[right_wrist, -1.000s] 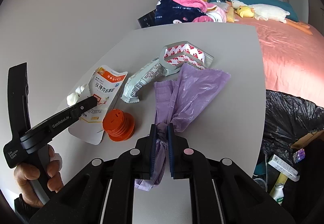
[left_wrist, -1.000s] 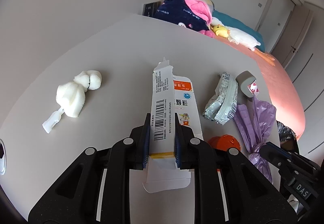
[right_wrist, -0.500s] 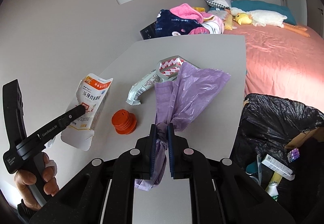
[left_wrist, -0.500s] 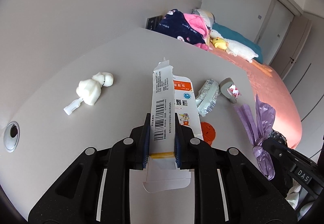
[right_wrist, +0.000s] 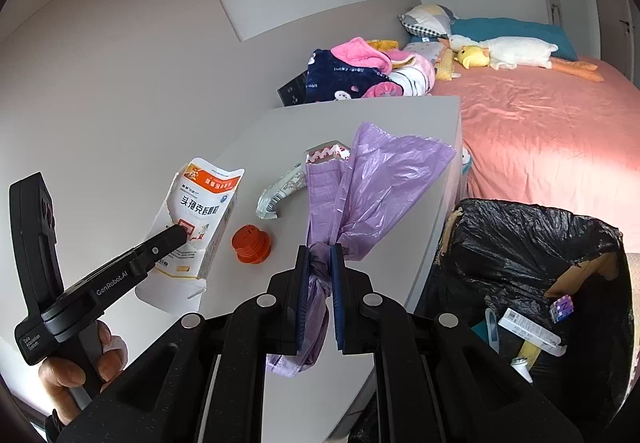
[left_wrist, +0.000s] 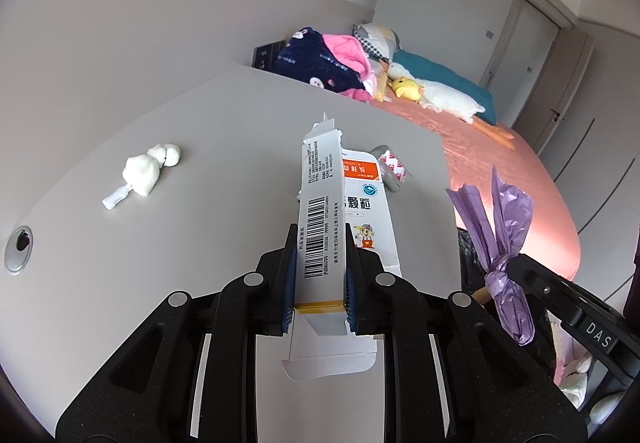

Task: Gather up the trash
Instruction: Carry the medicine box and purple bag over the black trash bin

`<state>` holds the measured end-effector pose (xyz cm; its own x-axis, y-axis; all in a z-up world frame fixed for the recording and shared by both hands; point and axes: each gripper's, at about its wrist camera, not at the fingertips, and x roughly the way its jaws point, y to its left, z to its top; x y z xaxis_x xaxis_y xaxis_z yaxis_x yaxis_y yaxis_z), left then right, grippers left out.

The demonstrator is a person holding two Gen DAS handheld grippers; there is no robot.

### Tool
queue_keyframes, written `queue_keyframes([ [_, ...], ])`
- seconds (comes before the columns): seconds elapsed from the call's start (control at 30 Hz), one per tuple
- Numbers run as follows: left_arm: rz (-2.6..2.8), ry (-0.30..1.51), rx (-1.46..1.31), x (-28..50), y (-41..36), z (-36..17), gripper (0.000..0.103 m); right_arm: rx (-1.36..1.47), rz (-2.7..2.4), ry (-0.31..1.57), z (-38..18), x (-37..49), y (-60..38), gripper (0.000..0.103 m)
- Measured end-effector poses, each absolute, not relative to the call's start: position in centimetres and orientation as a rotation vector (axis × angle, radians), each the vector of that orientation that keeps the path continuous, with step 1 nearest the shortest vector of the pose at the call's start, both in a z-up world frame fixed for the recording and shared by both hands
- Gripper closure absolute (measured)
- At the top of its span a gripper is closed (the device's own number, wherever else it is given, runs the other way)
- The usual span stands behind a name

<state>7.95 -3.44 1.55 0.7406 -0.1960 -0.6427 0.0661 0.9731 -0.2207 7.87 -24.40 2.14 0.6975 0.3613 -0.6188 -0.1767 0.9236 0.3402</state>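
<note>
Gripping: my left hand-held gripper [left_wrist: 320,279], marked "GenRobot.AI", clamps a barcoded medicine box [left_wrist: 322,227] above the table [left_wrist: 200,147]; my right hand-held gripper [right_wrist: 320,297], marked "DAS", pinches a knotted purple bag [right_wrist: 372,187], bin [right_wrist: 532,255] at three o'clock.

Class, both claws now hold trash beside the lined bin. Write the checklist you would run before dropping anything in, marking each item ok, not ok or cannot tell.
1. Left claw clamped on the medicine box: ok.
2. Right claw clamped on the purple bag at its knot: ok.
3. Bin mouth open, liner in place: ok.
4. Purple bag over the bin opening: not ok, it hangs above the table edge.
5. Table cleared: not ok; orange cap, foil wrapper, tissue wad remain.
6. Room left in bin: cannot tell.
</note>
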Motion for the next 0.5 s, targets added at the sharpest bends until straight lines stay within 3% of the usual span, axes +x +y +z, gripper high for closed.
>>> queue_keyframes([
  [0.5,-0.247,0.728,-0.154,5.9,-10.2,2.4,0.084,0.310,0.253,0.694,3.4,4.5,-30.2,0.091],
])
